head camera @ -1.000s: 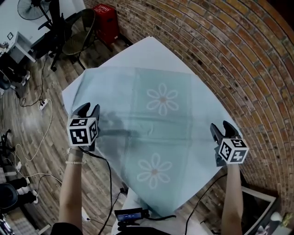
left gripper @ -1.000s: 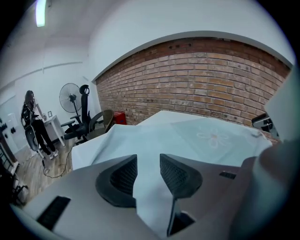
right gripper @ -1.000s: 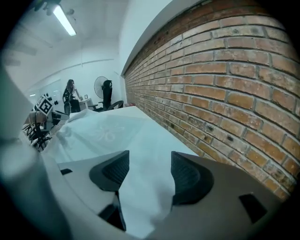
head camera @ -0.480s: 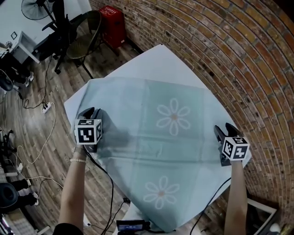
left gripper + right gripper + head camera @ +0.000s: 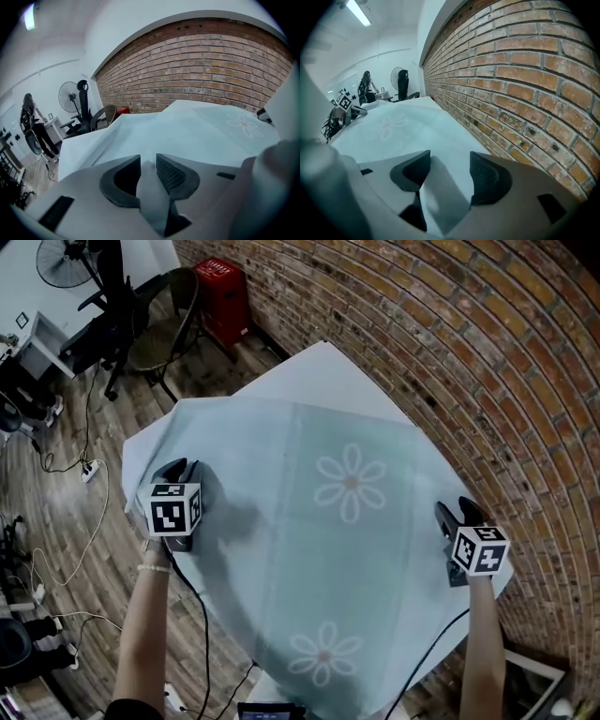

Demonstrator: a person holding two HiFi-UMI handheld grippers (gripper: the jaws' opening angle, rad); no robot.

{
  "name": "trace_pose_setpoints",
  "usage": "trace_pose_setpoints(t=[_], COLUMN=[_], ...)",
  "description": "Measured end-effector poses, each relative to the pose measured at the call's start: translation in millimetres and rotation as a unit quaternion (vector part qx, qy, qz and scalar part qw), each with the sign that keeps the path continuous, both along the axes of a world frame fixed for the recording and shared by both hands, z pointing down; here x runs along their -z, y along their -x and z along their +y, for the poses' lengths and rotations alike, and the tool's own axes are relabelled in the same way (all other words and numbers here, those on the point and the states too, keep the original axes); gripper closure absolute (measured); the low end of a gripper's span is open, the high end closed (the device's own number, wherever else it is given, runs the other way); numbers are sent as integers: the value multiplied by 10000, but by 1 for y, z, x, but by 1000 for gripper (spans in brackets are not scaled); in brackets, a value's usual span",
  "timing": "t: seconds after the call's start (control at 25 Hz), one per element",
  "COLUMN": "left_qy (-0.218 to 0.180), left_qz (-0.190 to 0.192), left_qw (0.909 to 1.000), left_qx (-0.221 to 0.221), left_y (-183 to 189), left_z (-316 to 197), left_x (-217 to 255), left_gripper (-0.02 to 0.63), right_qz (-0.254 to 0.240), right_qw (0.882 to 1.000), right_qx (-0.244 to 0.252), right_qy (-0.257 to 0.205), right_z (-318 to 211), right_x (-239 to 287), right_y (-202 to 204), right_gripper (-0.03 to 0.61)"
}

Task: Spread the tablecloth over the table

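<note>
Both grippers have come down and drawn back toward me since the earlier frame. The tablecloth (image 5: 352,521) has followed: its cross-crease has flattened, and the near flower print (image 5: 323,652) now sits close to the near edge.

Cloth lies diamond-wise on the worktop (image 5: 323,367). The far corner of the worktop is bare white, and the near corner of the cloth hangs off toward me.

Left gripper (image 5: 183,467) is at the cloth's left edge. Right gripper (image 5: 453,512) is at its right edge, just beside the brick wall (image 5: 469,352). I judge one is kept at each side so the pull stays even and the cloth settles flat.

Left fingers (image 5: 173,176) have just been closing and pinch a fold of the cloth. Right fingers (image 5: 487,178) have eased in a little but stand spread, with the cloth edge lying loose between them (no real grip, as far as I can tell).

Judgement: the cloth is down but sits too far toward me. The far corner wants covering next.
</note>
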State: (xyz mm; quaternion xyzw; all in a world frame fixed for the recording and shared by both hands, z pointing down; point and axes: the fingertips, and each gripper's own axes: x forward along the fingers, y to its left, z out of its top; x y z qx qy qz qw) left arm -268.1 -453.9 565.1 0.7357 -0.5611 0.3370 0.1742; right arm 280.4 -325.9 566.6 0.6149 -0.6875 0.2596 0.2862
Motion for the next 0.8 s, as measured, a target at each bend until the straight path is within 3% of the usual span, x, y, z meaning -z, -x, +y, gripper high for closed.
trace_pose_setpoints(t=[0.24,0.8], left_qy=[107,-12], left_qz=[141,-50], left_qw=[9998,9998], left_qx=[46,-195], left_y=[-2,-15], left_z=[-18,-70], left_x=[0,0], left_gripper=[494,514], right_qz=[62,365], right_qw=[10000,9988], right_qx=[-24,-198], right_qy=[-54,-245], right_z=[-15,-56], right_x=[1,4], right_y=[-1,-5], right_gripper=[304,315])
